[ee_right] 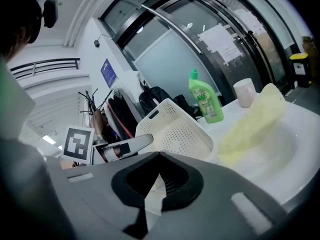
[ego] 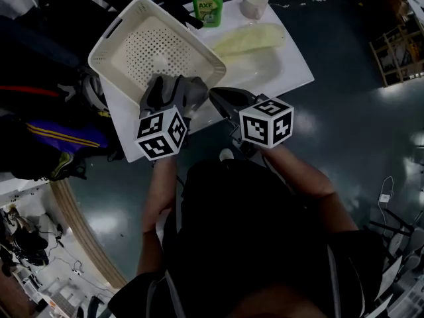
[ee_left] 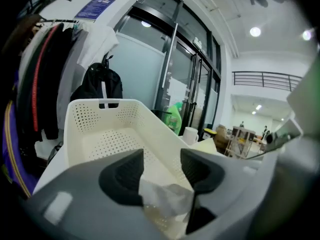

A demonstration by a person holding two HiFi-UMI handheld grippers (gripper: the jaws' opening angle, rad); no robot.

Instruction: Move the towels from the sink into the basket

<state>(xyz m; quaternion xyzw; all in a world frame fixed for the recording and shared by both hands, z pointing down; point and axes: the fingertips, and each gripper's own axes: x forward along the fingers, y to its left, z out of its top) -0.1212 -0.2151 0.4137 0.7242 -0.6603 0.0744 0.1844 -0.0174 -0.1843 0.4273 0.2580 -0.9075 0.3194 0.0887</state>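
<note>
The white perforated basket (ego: 116, 52) stands at the left of the white table, next to the sink (ego: 268, 71). A pale yellow towel (ego: 252, 40) lies over the sink's far side, and the right gripper view shows this towel (ee_right: 255, 121) too. My left gripper (ego: 173, 88) hangs over the basket's near rim with its jaws open. A crumpled whitish towel (ee_left: 167, 199) sits low between the jaws, above the basket floor (ee_left: 115, 144); the pads do not press on it. My right gripper (ego: 228, 101) is shut and empty at the sink's near edge.
A green detergent bottle (ego: 207, 2) and a white cup (ego: 254, 4) stand behind the sink. Hanging clothes and a black backpack (ee_left: 100, 86) crowd the space left of the basket. The table's edge (ego: 301, 78) drops off to the dark floor at the right.
</note>
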